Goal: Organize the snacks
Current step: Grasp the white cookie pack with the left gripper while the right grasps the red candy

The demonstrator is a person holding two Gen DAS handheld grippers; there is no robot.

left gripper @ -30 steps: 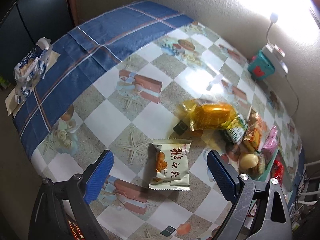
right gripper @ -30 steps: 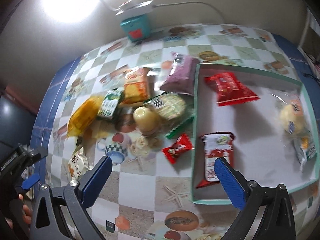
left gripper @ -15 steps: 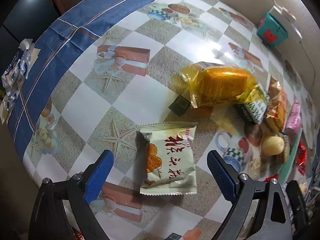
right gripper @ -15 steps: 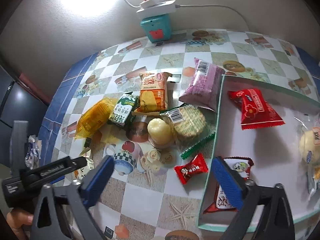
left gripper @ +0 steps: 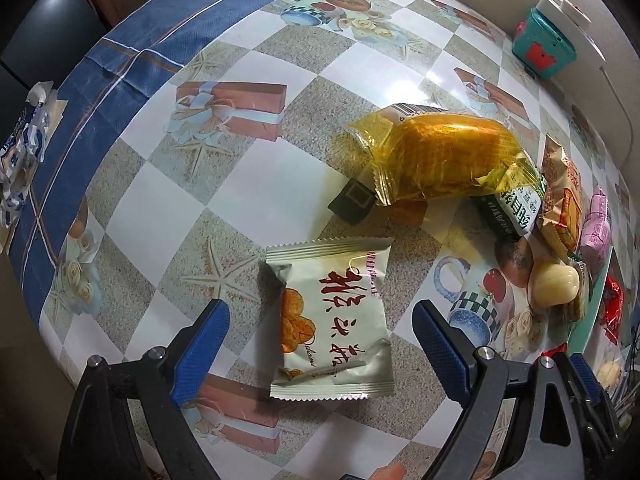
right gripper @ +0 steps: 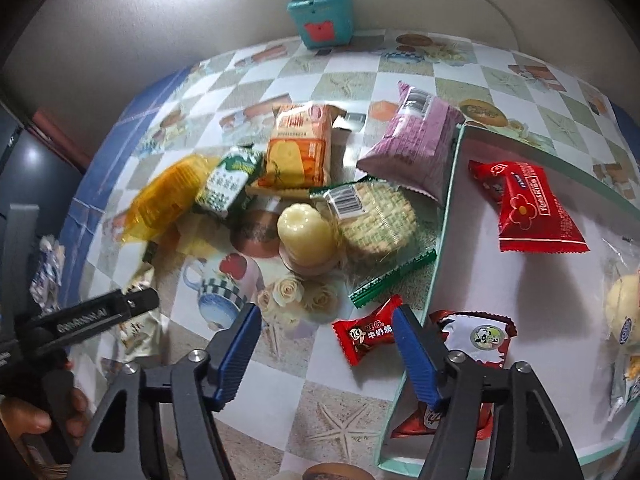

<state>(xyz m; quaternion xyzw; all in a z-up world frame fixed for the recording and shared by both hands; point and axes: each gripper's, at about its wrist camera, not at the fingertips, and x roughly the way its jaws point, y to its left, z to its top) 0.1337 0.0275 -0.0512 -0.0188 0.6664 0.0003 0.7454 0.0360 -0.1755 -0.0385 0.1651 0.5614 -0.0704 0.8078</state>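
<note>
Between open left tool (left gripper: 320,336) pads: flat cream packet (left gripper: 330,320), red script, untouched.

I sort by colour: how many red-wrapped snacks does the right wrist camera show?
3: a large red packet deep in the tray; a red-and-white packet near the tray's front, partly covered; a small red candy on the table. More may be hidden.

Right gripper (right gripper: 326,344) fingers narrower, lower.
</note>
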